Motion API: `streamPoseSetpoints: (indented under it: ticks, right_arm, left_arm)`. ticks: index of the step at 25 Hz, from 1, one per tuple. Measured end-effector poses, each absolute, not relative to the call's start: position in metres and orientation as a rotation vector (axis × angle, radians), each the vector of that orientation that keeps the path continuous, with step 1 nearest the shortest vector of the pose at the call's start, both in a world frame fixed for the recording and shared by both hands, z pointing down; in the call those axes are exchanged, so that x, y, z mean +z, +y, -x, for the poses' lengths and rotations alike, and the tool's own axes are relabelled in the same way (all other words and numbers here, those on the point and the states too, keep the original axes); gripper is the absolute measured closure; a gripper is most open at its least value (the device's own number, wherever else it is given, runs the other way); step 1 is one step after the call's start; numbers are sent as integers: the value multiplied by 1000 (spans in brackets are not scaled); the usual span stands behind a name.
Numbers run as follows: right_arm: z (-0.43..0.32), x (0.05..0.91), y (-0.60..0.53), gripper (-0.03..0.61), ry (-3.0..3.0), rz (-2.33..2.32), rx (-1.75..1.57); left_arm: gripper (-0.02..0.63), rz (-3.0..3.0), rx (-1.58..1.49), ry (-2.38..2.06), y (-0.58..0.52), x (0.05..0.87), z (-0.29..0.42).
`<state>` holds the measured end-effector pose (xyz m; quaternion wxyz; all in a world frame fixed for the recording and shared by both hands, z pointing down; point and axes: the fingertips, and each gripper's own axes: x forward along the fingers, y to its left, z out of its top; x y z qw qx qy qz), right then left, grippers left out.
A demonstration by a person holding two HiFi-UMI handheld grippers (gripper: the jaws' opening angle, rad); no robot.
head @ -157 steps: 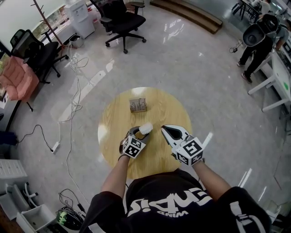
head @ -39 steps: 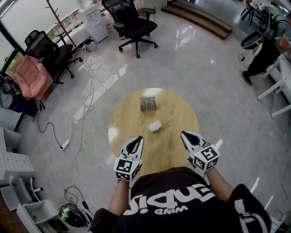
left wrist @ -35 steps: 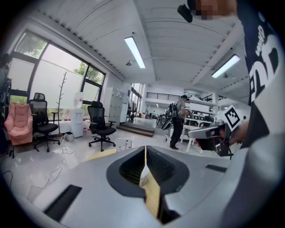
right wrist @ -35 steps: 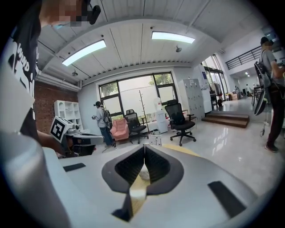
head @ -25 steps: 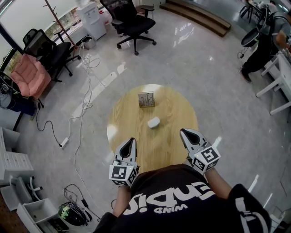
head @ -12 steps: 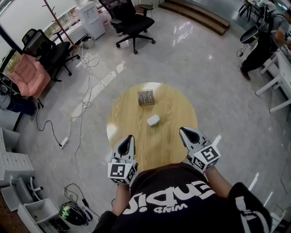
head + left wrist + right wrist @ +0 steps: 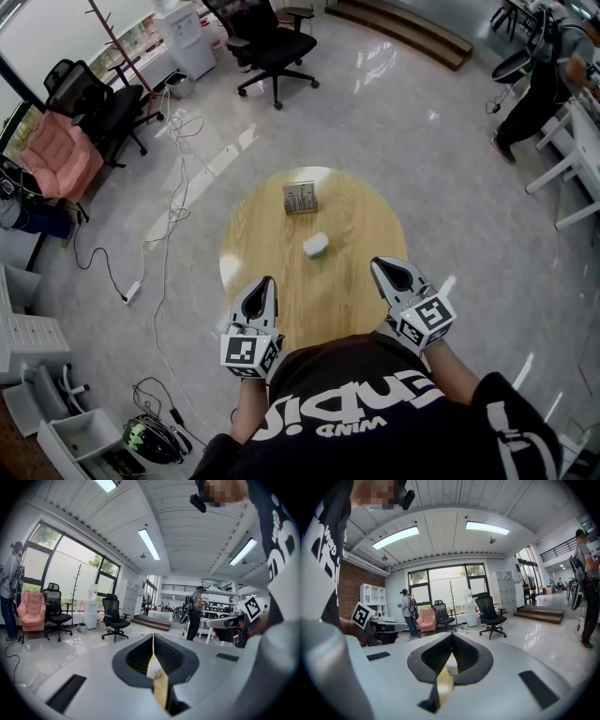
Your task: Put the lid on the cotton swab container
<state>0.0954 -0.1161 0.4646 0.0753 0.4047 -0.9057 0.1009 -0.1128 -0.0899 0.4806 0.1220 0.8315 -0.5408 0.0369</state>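
Head view: round wooden table (image 7: pixel 349 225) straight below, with the white cotton swab container (image 7: pixel 315 246) near its middle and a small box (image 7: pixel 300 198) farther off toward the far edge, well apart from it. Lid not separable from the container's body at this size. Left gripper (image 7: pixel 266 281) over the near left part of the table, right gripper (image 7: pixel 379 266) over the near right part. Both pointing away from the person, both well short of the container, touching nothing. Container ahead of the 2 grippers, roughly between their lines of aim.

Left gripper view: the 2 jaws of the left gripper (image 7: pixel 153 638) pressed together at the tips, nothing held between them. Only a thin sliver of tabletop visible through the slit lower down. Right gripper in sight off to the right, marker cube facing this way.

Right gripper view: jaws of the right gripper (image 7: pixel 452 639) likewise closed tip to tip and empty. Beyond the slit, the white container (image 7: pixel 451 665) standing on the table, apart from the pads. Black office chair (image 7: pixel 491 613) on the glossy floor behind.
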Motion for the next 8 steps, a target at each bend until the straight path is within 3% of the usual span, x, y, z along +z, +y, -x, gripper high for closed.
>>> streamPoseSetpoints:
  ticks: [8]
  right_arm:
    - [-99, 464, -118, 577, -2705, -1220, 294]
  left_arm:
    - [595, -2421, 127, -1564, -92, 483, 112]
